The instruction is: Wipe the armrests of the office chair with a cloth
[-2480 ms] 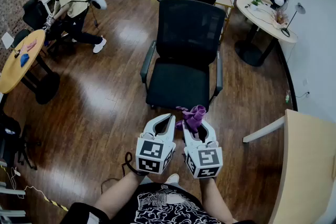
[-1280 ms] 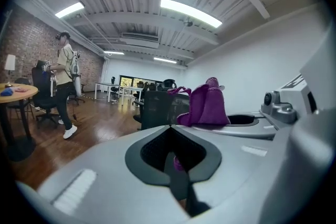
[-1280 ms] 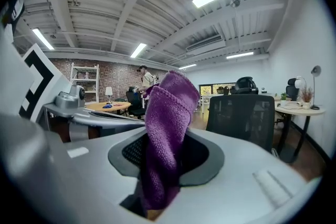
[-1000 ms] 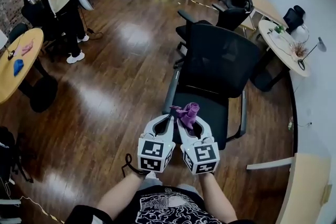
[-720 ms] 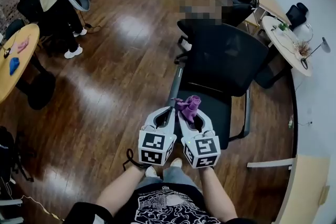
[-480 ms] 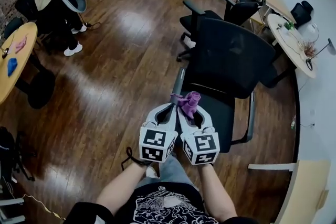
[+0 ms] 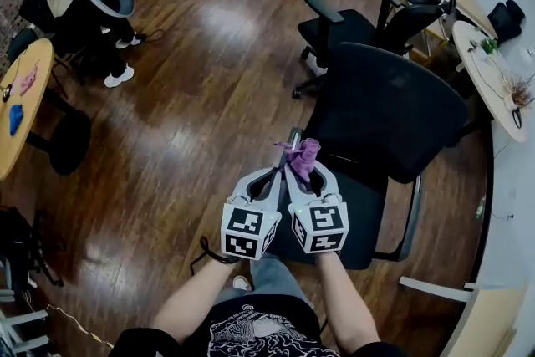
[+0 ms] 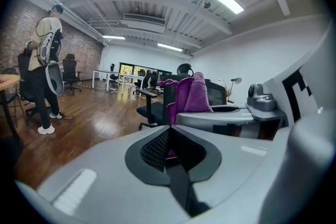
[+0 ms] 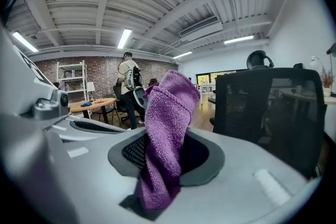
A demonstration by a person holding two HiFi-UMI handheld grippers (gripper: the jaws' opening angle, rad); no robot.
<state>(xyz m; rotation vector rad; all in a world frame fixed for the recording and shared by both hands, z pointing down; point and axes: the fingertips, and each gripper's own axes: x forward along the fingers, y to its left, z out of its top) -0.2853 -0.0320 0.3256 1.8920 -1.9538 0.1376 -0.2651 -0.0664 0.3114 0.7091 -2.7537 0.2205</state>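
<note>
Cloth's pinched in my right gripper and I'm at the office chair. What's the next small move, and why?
Probably ease the right gripper forward and down so the purple cloth lands on the near armrest. Its jaws are shut on the cloth, the armrest's end shows just beyond it, and the cloth doesn't look pressed onto it yet. The left gripper is shut and empty.

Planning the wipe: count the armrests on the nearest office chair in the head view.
2. The near armrest shows just beyond the purple cloth in the right gripper, left of the seat as seen; the far armrest runs along the seat's right side. Neither is fully hidden.
</note>
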